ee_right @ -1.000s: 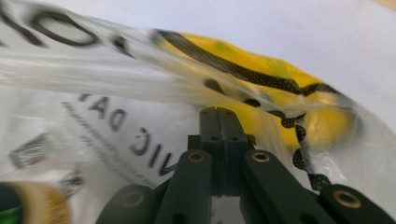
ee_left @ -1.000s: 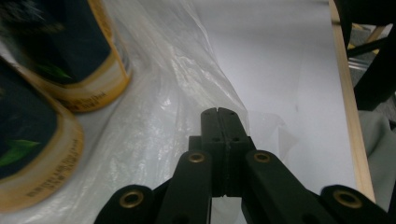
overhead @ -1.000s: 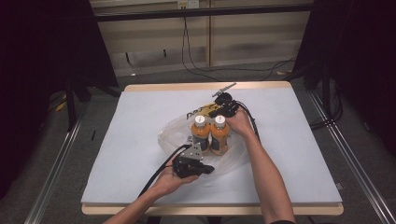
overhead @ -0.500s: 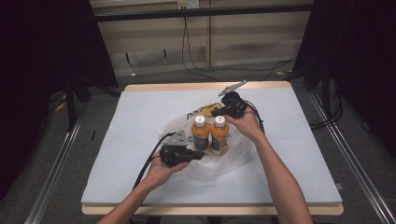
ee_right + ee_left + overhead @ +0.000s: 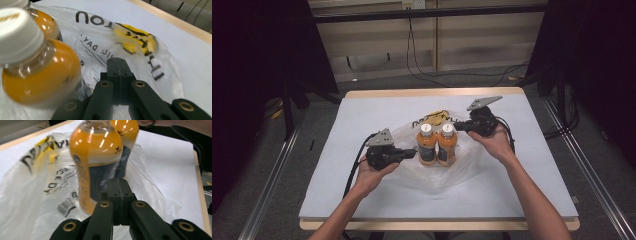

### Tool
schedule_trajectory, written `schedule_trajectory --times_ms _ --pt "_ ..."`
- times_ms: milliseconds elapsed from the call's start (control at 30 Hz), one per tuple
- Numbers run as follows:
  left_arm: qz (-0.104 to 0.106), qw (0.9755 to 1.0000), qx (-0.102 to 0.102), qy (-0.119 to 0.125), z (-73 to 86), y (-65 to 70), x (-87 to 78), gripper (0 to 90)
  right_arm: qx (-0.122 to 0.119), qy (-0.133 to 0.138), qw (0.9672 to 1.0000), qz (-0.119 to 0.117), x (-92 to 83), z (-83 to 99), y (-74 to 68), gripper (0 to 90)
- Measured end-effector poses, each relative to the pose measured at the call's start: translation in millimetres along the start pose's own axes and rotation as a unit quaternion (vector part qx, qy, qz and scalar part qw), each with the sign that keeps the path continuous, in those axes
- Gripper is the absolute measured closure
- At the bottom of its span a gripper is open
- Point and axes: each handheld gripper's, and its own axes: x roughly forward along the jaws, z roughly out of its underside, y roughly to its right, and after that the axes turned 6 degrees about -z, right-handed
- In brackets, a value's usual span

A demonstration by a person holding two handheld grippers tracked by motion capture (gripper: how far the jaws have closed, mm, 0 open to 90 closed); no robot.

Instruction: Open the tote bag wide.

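Near edge, high view: both forearms are coming in bare from the bottom, palms cupping the gripper bodies from below.

Left gripper [image 5: 412,151] is sitting low at the near-left of the bag, jaws pointing level at the left bottle [image 5: 427,145]. In the left gripper view its matte black jaws are pressed flat together, gripping nothing, tips just short of the bottle's dark label.

Two orange juice bottles are standing upright, touching side by side, on the crumpled clear plastic bag [image 5: 437,175] mid-table. Glossy clear plastic, rounded shoulders, white ribbed caps. Right bottle [image 5: 447,145] is nearest the right gripper [image 5: 457,125].

Right gripper is being held slightly farther back, at cap height, jaws likewise closed tight and empty, aimed left. Bag film is wrinkled, with black lettering and a yellow print.

White table cover [image 5: 537,165], wooden edging.
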Motion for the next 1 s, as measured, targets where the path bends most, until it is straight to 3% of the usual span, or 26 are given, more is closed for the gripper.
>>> schedule_trajectory --times_ms 67,133,267,333,433,567,667,767,1000 --pt "-0.014 0.9999 -0.002 -0.001 1.4 -1.0 -3.8 83.8 0.004 0.008 1.0000 0.003 -9.0 7.8 -2.4 90.0" --pt "-0.015 0.9999 -0.003 0.003 2.9 -2.0 -5.4 80.3 0.007 0.016 0.9998 0.010 -16.4 15.8 -5.0 86.8" --pt "-0.034 0.9994 -0.004 0.008 4.0 -1.9 -13.0 64.2 0.021 0.046 0.9984 0.022 -33.3 31.4 -10.2 70.6" --pt "-0.031 0.9993 0.001 0.022 4.1 -0.3 -18.8 54.2 0.030 0.058 0.9970 0.040 -43.3 37.2 -13.9 57.2" --pt "-0.042 0.9988 -0.001 0.025 4.0 2.1 -25.6 43.8 0.035 0.075 0.9960 0.034 -58.2 45.3 -18.5 43.4" --pt "-0.057 0.9981 -0.008 0.023 6.8 0.1 -33.8 28.5 0.044 0.091 0.9941 0.040 -76.1 56.7 -25.2 29.4" --pt "-0.070 0.9972 -0.016 0.022 10.8 -1.8 -40.6 21.8 0.053 0.095 0.9928 0.049 -86.8 65.1 -29.1 20.7" --pt "-0.085 0.9961 -0.018 0.021 15.5 -1.1 -47.9 17.1 0.061 0.100 0.9918 0.051 -96.7 73.6 -33.5 16.4" --pt "-0.094 0.9954 -0.018 -0.004 27.8 8.7 -62.9 9.9 0.062 0.099 0.9910 0.066 -112.6 93.9 -49.7 11.6"
